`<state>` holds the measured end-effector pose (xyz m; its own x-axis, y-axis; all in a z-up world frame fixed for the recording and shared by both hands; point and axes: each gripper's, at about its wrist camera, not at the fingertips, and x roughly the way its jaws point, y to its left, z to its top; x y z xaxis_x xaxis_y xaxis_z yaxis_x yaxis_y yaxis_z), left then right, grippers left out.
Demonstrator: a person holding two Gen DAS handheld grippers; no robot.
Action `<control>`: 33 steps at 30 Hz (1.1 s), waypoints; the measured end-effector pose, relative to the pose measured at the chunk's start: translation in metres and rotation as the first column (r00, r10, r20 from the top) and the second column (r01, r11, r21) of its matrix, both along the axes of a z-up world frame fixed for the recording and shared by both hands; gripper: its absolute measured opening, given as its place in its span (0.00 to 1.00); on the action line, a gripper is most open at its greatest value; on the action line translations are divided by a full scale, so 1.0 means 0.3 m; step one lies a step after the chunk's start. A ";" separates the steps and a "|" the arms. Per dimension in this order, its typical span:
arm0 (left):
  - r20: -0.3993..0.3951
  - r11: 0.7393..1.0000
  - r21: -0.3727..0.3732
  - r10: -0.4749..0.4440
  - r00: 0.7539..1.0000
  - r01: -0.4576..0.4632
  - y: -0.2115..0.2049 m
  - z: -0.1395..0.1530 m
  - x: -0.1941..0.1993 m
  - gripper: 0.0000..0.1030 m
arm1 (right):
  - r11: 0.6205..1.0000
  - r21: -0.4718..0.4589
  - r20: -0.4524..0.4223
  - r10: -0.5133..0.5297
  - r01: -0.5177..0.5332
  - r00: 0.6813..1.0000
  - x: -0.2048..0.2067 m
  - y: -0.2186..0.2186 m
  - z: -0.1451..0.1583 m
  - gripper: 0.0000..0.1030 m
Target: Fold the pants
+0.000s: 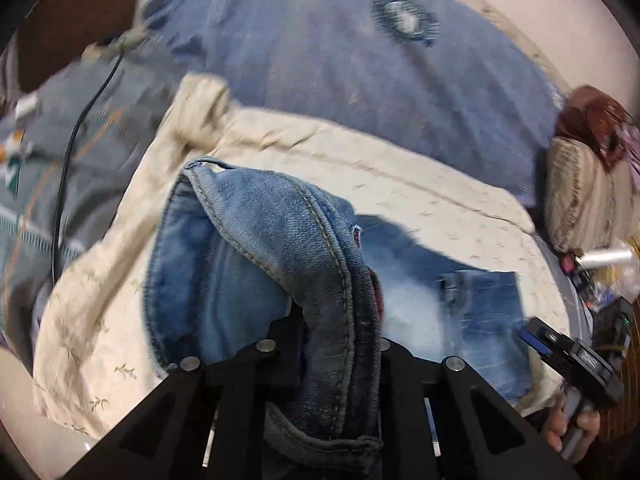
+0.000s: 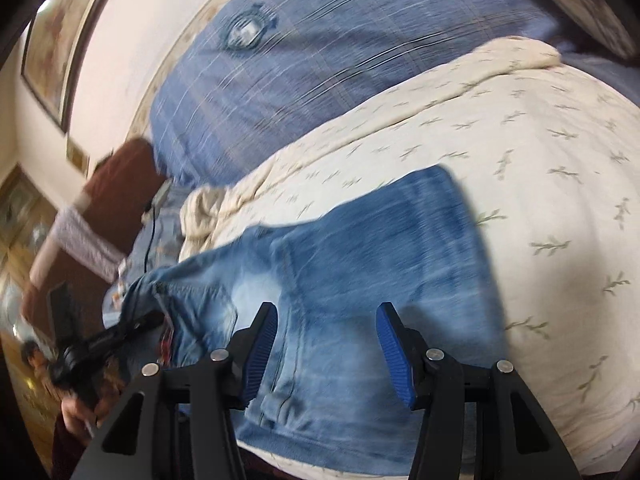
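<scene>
A lot here is hard to see. Both views are smeared, so the far things look soft and streaky. The left gripper [image 1: 340,344] has its fingertips hidden behind a thick fold of the jeans [image 1: 256,248]. The black arms sit close together and the denim hem bunches up between them, so the fingers are pinched tight on the cloth. That lifted piece hides part of what lies under it. In the right wrist view the left gripper shows only as a dark blur at the left edge, with a bit of a hand below it.

The right gripper [image 2: 326,344] is easier to make out. Its blue pads [image 2: 394,354] stand about half way apart, with nothing between them. They hover just over the jeans and I cannot tell if they touch the cloth. In the left wrist view this gripper is cut off at the right edge, with fingers of a hand wrapped round its handle.

The jeans lie spread on a cream blanket [image 2: 520,152] with little green sprigs on it. Their near edge runs out of the picture at the bottom. One end is raised in the left gripper.

The blanket lies on a bed with a blue checked cover [image 1: 320,52]. A black cable [image 1: 66,184] runs down the left side of the bed. A picture frame [image 2: 60,40] hangs on the pale wall. Small things are piled at the right of the bed, too blurry to name.
</scene>
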<state>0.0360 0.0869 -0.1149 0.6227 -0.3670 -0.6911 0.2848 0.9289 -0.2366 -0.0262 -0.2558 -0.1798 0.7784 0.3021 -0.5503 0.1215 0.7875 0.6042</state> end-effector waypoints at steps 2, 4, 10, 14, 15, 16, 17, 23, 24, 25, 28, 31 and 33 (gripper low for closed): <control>0.032 0.999 0.028 -0.047 0.998 0.046 -0.072 0.046 -0.036 0.14 | 0.998 0.043 0.008 -0.045 0.045 0.999 -0.015 -0.046 0.000 0.54; 0.048 0.995 0.054 -0.086 0.995 0.084 -0.144 0.075 -0.060 0.14 | 0.993 0.089 0.019 -0.080 0.078 0.997 -0.031 -0.086 0.002 0.54; 0.060 0.957 0.162 -0.251 0.966 0.239 -0.430 0.078 -0.135 0.14 | 0.971 0.192 0.050 -0.155 0.143 0.987 -0.082 -0.191 0.007 0.54; 0.017 0.924 0.225 -0.320 0.947 0.308 -0.614 -0.010 -0.154 0.14 | 0.954 0.251 0.062 -0.187 0.166 0.980 -0.115 -0.252 0.003 0.54; 0.000 0.914 0.251 -0.330 0.944 0.320 -0.659 -0.048 -0.157 0.14 | 0.950 0.261 0.063 -0.195 0.172 0.979 -0.124 -0.264 0.002 0.53; -0.013 0.902 0.280 -0.338 0.941 0.328 -0.697 -0.078 -0.164 0.16 | 0.947 0.268 0.064 -0.200 0.176 0.978 -0.130 -0.277 0.002 0.53; -0.018 0.889 0.318 -0.343 0.939 0.331 -0.736 -0.105 -0.177 0.21 | 0.944 0.275 0.063 -0.205 0.180 0.977 -0.138 -0.289 0.001 0.53; 0.057 0.842 0.365 -0.446 0.893 0.397 -0.833 -0.028 -0.330 0.71 | 0.910 0.367 0.043 -0.224 0.193 0.974 -0.179 -0.359 -0.026 0.54; 0.067 0.840 0.358 -0.459 0.886 0.409 -0.830 -0.006 -0.346 0.71 | 0.904 0.383 0.043 -0.222 0.189 0.974 -0.179 -0.366 -0.030 0.56; 0.082 0.838 0.352 -0.471 0.878 0.417 -0.825 0.026 -0.367 0.71 | 0.897 0.401 0.044 -0.220 0.184 0.974 -0.178 -0.370 -0.032 0.59; 0.148 0.852 0.312 -0.480 0.864 0.420 -0.787 0.125 -0.401 0.71 | 0.898 0.404 0.051 -0.215 0.177 0.975 -0.174 -0.364 -0.027 0.59; 0.209 0.886 0.260 -0.441 0.873 0.385 -0.683 0.222 -0.370 0.72 | 0.908 0.396 0.062 -0.175 0.137 0.983 -0.164 -0.338 -0.017 0.61; 0.227 0.913 0.246 -0.381 0.896 0.325 -0.585 0.251 -0.318 0.74 | 0.915 0.389 0.066 -0.146 0.110 0.987 -0.159 -0.321 -0.014 0.61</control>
<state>-0.0594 -0.0885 -0.0396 0.6469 -0.4711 -0.5997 0.6288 0.7744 0.0700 -0.0738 -0.3521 -0.1841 0.8658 0.3696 -0.3373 0.1358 0.4754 0.8693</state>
